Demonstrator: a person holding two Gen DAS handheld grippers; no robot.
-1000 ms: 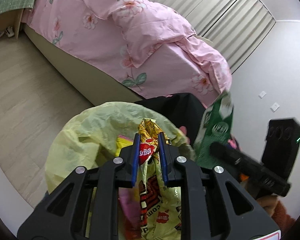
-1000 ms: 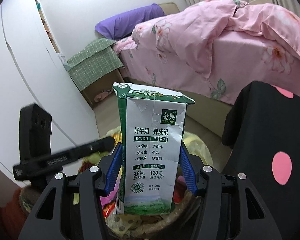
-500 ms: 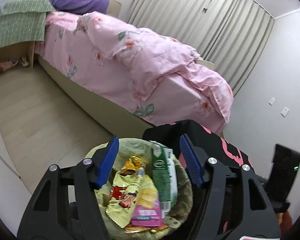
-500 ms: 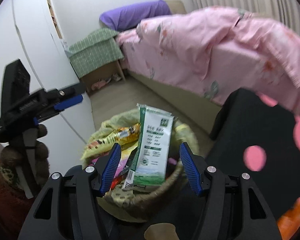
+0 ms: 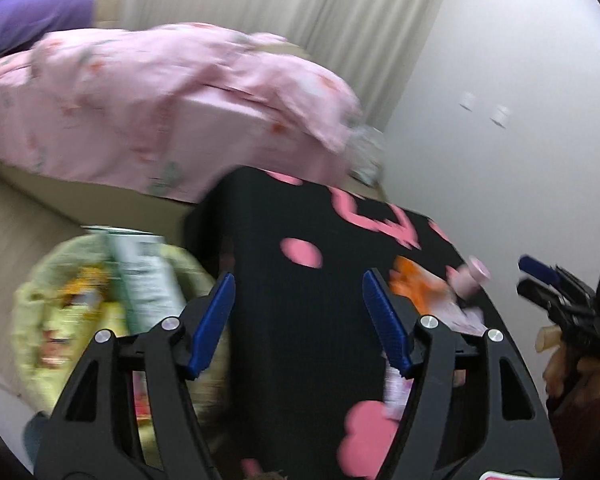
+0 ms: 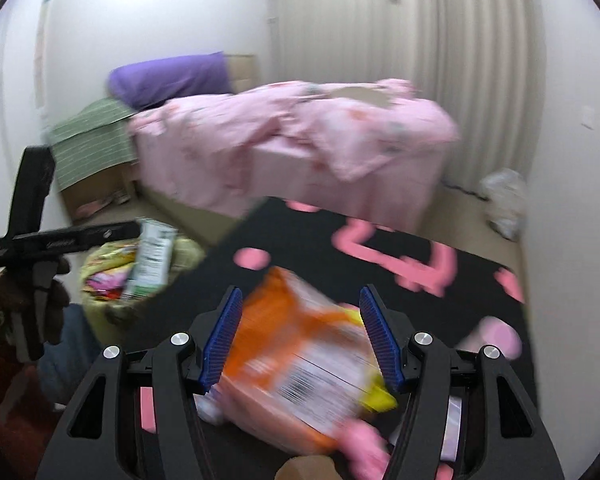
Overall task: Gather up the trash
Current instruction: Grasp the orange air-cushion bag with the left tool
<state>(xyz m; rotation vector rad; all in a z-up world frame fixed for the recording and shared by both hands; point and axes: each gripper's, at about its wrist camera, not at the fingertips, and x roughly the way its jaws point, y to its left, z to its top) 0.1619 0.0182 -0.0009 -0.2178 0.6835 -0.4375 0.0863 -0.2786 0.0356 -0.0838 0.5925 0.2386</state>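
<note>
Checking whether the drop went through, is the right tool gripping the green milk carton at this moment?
No, the milk carton stands in the trash bin, and the right tool is open above an orange snack bag.

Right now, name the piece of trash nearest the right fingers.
The orange bag on the black cloth, lying right between them; the milk carton stands in the bin.
</note>
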